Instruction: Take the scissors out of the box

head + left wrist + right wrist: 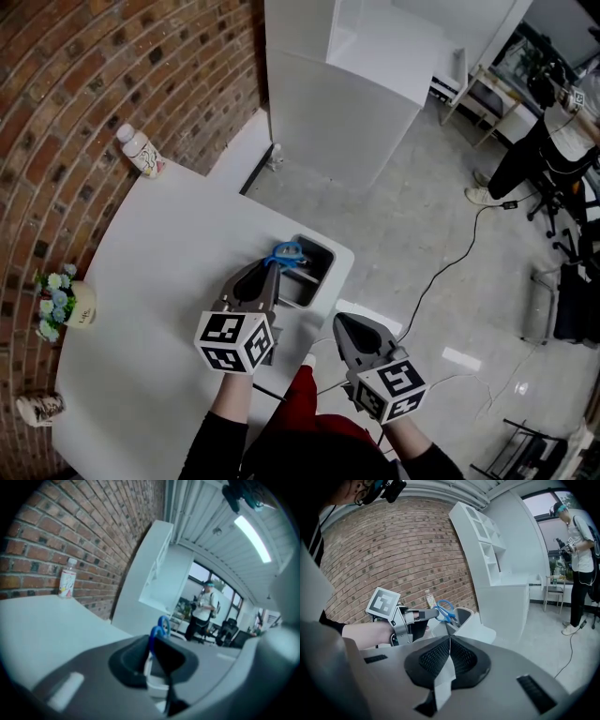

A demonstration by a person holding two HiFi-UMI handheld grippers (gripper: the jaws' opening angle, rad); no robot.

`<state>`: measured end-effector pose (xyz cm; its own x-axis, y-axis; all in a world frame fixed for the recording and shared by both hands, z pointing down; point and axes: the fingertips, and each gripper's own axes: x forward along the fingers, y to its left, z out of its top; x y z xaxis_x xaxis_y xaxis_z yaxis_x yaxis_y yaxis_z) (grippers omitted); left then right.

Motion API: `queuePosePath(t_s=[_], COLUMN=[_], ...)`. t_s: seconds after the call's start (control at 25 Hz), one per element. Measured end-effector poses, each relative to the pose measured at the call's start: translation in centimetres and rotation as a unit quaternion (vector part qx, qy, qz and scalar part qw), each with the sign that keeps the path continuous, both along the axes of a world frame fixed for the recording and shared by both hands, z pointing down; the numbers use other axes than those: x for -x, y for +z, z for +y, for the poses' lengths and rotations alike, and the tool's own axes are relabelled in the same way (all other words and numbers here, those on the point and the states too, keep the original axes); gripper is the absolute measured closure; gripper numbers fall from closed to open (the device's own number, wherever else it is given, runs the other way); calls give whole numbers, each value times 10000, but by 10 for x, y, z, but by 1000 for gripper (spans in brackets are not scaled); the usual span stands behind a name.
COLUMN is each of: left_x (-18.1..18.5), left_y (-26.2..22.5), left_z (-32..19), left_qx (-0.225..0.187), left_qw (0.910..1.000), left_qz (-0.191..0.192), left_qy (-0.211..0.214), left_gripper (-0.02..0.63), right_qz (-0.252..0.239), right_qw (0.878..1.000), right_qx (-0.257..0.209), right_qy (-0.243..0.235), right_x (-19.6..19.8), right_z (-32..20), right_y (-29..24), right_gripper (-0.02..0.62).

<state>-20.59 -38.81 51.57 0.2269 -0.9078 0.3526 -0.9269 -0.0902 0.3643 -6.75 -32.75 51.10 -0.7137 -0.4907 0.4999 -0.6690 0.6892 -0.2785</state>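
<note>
While in left gripper (277,266), blue-handled scissors (288,252).

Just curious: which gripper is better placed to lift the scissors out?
Left. The left gripper is shut on the scissors at the box; the right gripper is shut and empty, away from it.

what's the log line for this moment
stage: scissors held over grey box | left gripper: shut on scissors' blue handles | right gripper: shut, empty, off white table edge
</note>
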Motion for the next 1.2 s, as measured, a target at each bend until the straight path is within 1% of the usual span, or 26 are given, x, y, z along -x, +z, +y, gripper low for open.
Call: queuePosePath(t_s=[0.24,0.6,0.92,1.2], left_x=[-2,-2,-9,-25], left_y=[-12,-31,-64,-94], left_z=[1,8,22,33], left_qx=[-201,-464,-794,-1094], left_qw=[9998,9988,9967,9936], left_qz=[-12,73,-66,-256], left_qy=[-52,-127,-167,-138], left_gripper=[572,575,575,575], right_qz=[0,-25,-167,-214], right_qw=[10000,9998,9991,9982], right_qx=[-70,-140,-333,-540], right_qy=[59,106,179,152], right_x=[-4,-10,-21,-39], right_z=[1,11,22,31], right_y=[-7,-15,-34,-48], right_gripper=[588,588,588,586])
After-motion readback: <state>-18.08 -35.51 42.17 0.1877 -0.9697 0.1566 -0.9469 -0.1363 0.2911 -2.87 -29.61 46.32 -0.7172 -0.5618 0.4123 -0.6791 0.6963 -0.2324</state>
